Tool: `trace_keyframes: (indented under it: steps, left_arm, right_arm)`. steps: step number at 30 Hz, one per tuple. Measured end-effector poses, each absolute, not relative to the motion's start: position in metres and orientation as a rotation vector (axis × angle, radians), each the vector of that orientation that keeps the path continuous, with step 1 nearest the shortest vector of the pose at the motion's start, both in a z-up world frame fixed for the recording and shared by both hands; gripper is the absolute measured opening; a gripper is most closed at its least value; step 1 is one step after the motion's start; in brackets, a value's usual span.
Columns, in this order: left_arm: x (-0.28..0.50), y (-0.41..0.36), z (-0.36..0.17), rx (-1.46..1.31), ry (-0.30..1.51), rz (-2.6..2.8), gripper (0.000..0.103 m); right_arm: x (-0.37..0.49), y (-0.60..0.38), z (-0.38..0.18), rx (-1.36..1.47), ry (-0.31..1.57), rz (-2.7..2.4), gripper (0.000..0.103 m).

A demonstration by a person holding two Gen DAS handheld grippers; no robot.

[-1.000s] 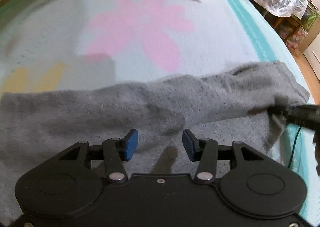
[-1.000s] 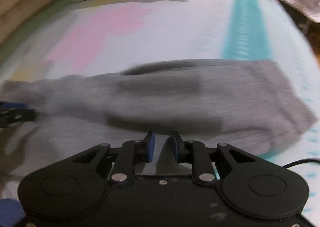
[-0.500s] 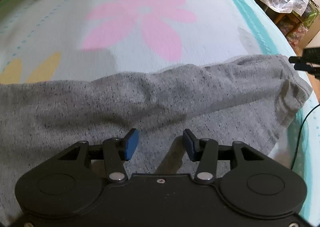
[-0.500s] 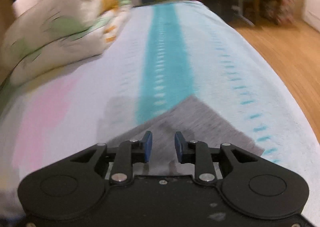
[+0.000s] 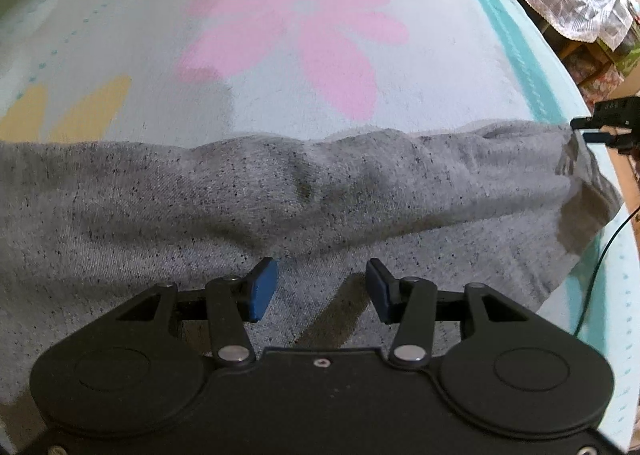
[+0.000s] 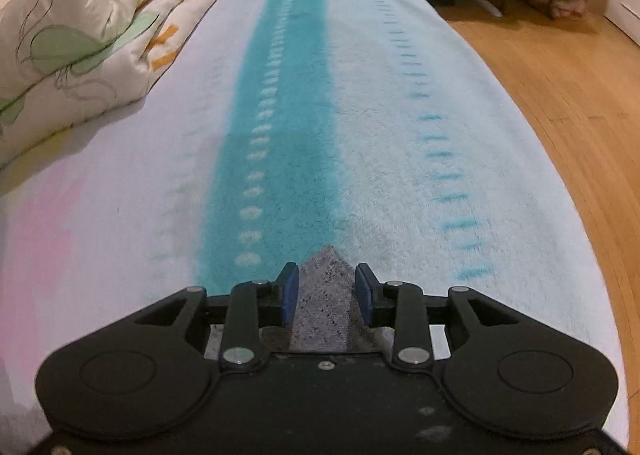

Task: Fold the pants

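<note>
Grey speckled pants (image 5: 280,195) lie lengthwise across the bed, one leg folded over the other. My left gripper (image 5: 318,287) is open and empty, hovering over the near edge of the pants at their middle. My right gripper (image 6: 326,289) is open, its jaws either side of a far corner of the pants (image 6: 322,295) without pinching it. In the left wrist view the right gripper (image 5: 600,131) shows at the pants' far right corner.
The bed cover (image 5: 280,55) is pale blue with a pink flower and a teal stripe (image 6: 276,127). A folded floral quilt (image 6: 80,35) lies at the bed's head. The bed's right edge drops to a wooden floor (image 6: 560,75). A cable (image 5: 600,255) hangs at right.
My right gripper let go of the pant leg, swung to the far right corner of the pants and opened wider around it. The left gripper stayed open over the pants.
</note>
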State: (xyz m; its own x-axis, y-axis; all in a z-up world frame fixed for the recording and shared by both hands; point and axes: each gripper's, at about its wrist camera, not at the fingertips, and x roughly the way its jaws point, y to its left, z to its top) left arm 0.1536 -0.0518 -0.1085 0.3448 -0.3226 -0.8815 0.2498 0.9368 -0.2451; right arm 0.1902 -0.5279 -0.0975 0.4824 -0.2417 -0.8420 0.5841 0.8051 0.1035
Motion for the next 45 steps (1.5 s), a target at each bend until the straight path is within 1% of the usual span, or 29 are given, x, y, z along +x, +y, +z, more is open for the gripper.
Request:
trace_keyframes:
  steps: [3, 4, 5, 10, 12, 14, 16, 18, 21, 22, 23, 25, 29, 33, 35, 38, 42, 44, 45]
  left_arm:
    - [0.151, -0.058, -0.109, -0.033, 1.147, -0.366, 0.056]
    - [0.150, -0.059, -0.109, -0.023, 1.144, -0.365, 0.056]
    - [0.150, -0.061, -0.109, -0.017, 1.142, -0.364, 0.056]
    - [0.151, -0.063, -0.110, -0.022, 1.142, -0.368, 0.056]
    - [0.153, -0.064, -0.112, -0.029, 1.143, -0.370, 0.056]
    - [0.152, -0.063, -0.112, -0.025, 1.141, -0.371, 0.056]
    - [0.151, -0.063, -0.112, -0.012, 1.138, -0.373, 0.056]
    - [0.151, -0.063, -0.111, -0.012, 1.137, -0.370, 0.056]
    - [0.152, -0.064, -0.110, -0.007, 1.141, -0.370, 0.056]
    - [0.152, -0.064, -0.110, -0.006, 1.143, -0.372, 0.056]
    - [0.153, -0.064, -0.110, -0.006, 1.146, -0.374, 0.056]
    - [0.154, -0.065, -0.108, -0.005, 1.151, -0.377, 0.056]
    - [0.157, -0.067, -0.106, -0.004, 1.166, -0.367, 0.056]
    - [0.162, -0.077, -0.095, -0.011, 1.148, -0.373, 0.056]
    - [0.169, -0.087, -0.086, -0.021, 1.132, -0.378, 0.056]
    - [0.179, -0.103, -0.076, -0.034, 1.114, -0.391, 0.056]
    - [0.187, -0.120, -0.076, -0.061, 1.148, -0.403, 0.056]
    - [0.189, -0.125, -0.082, -0.067, 1.171, -0.390, 0.056]
    - [0.189, -0.126, -0.085, -0.069, 1.181, -0.387, 0.056]
  right_arm:
    - [0.188, -0.527, -0.095, 0.396, 0.946, -0.468, 0.031]
    - [0.188, -0.525, -0.095, 0.381, 0.950, -0.462, 0.016]
    - [0.189, -0.524, -0.095, 0.362, 0.960, -0.454, 0.005]
    - [0.187, -0.511, -0.089, 0.272, 0.921, -0.441, 0.003]
    - [0.186, -0.508, -0.080, 0.258, 0.859, -0.480, 0.003]
    - [0.186, -0.512, -0.075, 0.302, 0.788, -0.532, 0.002]
    - [0.194, -0.511, -0.083, 0.308, 0.803, -0.567, 0.002]
    - [0.204, -0.502, -0.095, 0.240, 0.845, -0.589, 0.003]
    - [0.200, -0.496, -0.096, 0.224, 0.824, -0.608, 0.012]
    - [0.194, -0.497, -0.093, 0.242, 0.807, -0.614, 0.023]
    - [0.186, -0.500, -0.087, 0.270, 0.786, -0.621, 0.029]
    - [0.165, -0.509, -0.075, 0.323, 0.772, -0.635, 0.032]
    - [0.112, -0.524, -0.057, 0.403, 0.803, -0.641, 0.033]
    - [0.066, -0.530, -0.060, 0.504, 0.835, -0.622, 0.034]
    - [0.053, -0.529, -0.068, 0.548, 0.832, -0.605, 0.037]
    - [0.046, -0.526, -0.090, 0.642, 0.813, -0.557, 0.038]
    - [0.051, -0.521, -0.105, 0.684, 0.753, -0.512, 0.039]
    - [0.056, -0.526, -0.109, 0.707, 0.728, -0.510, 0.044]
    - [0.060, -0.532, -0.113, 0.737, 0.740, -0.516, 0.044]
